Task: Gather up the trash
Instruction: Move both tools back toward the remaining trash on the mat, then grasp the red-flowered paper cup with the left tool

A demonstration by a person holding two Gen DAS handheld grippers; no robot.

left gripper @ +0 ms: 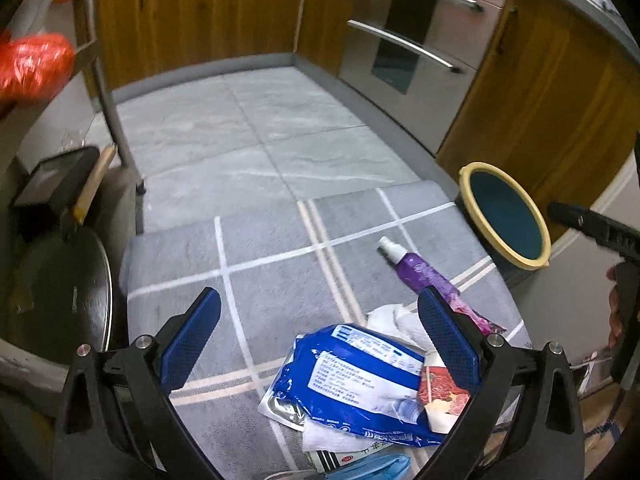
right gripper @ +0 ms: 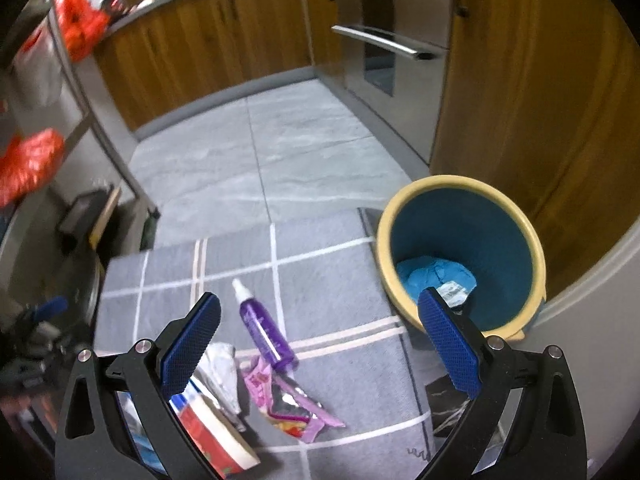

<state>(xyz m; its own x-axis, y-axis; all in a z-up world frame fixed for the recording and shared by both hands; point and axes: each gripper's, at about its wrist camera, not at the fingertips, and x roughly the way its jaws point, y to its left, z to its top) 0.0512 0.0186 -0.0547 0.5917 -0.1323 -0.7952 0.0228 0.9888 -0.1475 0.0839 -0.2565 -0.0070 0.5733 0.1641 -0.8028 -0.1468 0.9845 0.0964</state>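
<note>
Several pieces of trash lie on a grey checked mat point(right gripper: 332, 280) on the kitchen floor, beside a yellow-rimmed bin point(right gripper: 460, 258) whose teal interior already holds a crumpled blue item. Left gripper point(left gripper: 320, 340): jaws wide apart and empty, hovering over a blue wipes pack point(left gripper: 356, 384), with crumpled white tissue point(left gripper: 400, 322) just beyond the pack. Right gripper point(right gripper: 320, 340): jaws likewise wide apart and empty, above the mat between the litter and the bin.

Purple spray bottle point(right gripper: 262, 326): lying flat, long axis running up the right wrist view, white cap pointing away from the camera and base toward it. Its base touches a pink wrapper point(right gripper: 292, 400). Judged rigid, light and smooth-walled, it would probably roll or slip if pinched near an end; a grasp across the mid-body, jaws square to the long axis, looks safest.

Blue wipes pack: judged soft, glossy and pliable; it should deform under the pads, so a pinch at an edge or fold seems suitable. Pink wrapper and tissue: judged nearly weightless and limp, needing the fingertips almost at the mat. A red-printed box point(right gripper: 212, 432) lies partly hidden behind the right gripper's left finger.
</note>
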